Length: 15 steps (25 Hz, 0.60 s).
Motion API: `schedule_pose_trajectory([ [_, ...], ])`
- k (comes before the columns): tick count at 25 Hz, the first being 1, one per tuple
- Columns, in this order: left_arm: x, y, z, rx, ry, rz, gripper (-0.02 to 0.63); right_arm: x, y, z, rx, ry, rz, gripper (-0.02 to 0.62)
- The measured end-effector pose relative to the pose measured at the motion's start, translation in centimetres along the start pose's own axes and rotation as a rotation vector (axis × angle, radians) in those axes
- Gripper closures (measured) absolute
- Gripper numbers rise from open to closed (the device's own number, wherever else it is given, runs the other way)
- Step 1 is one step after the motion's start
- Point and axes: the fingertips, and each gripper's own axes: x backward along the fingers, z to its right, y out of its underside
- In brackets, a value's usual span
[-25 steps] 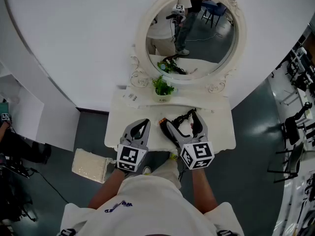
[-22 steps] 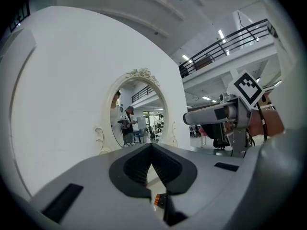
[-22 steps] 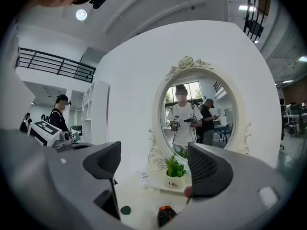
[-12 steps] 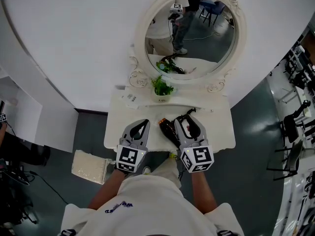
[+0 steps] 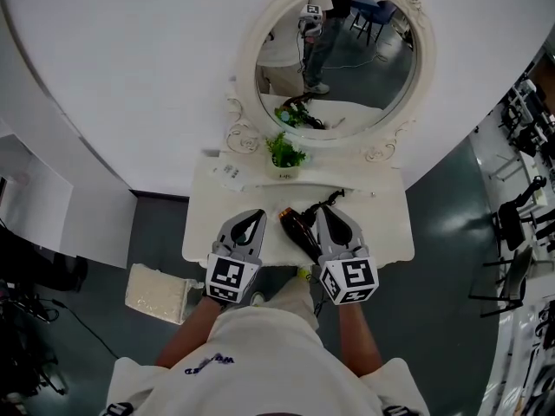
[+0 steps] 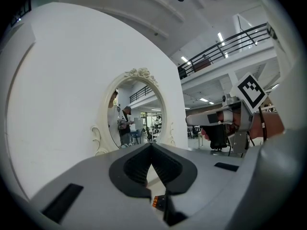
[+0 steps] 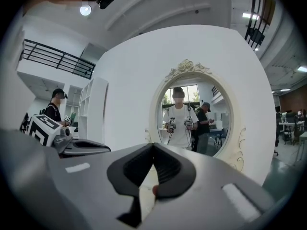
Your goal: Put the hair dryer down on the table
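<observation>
Partly hidden just left of the right gripper (image 5: 336, 217), the hair dryer (image 5: 299, 230) lies on the bench (image 5: 208, 232). The right gripper's jaws have just closed, empty. The left gripper (image 5: 253, 217) has its jaws together.

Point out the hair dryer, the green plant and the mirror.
hair dryer (image 5: 297, 228), head view, black body.
green plant (image 5: 286, 152), head view, leaves.
mirror (image 5: 338, 59), head view, glass centre.

Right gripper (image 5: 334, 215) closed: its jaws, spread wide by the hair dryer (image 5: 297, 230) a second earlier, came fully together with nothing caught between them. The closed tips ended just to the right of the hair dryer, clear of its dark body. Far to the left of the hair dryer, at the frame's edge, a bystander's marker cube slipped out of sight.
</observation>
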Motion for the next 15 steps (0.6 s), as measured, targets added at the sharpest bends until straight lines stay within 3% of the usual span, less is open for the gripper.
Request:
schedule_pose_trajectory([
  [15, -0.7, -0.2, 0.0, 0.014, 0.011, 0.006, 0.598, -0.4, 0.2, 1.1, -0.004, 0.022, -0.015, 0.584],
])
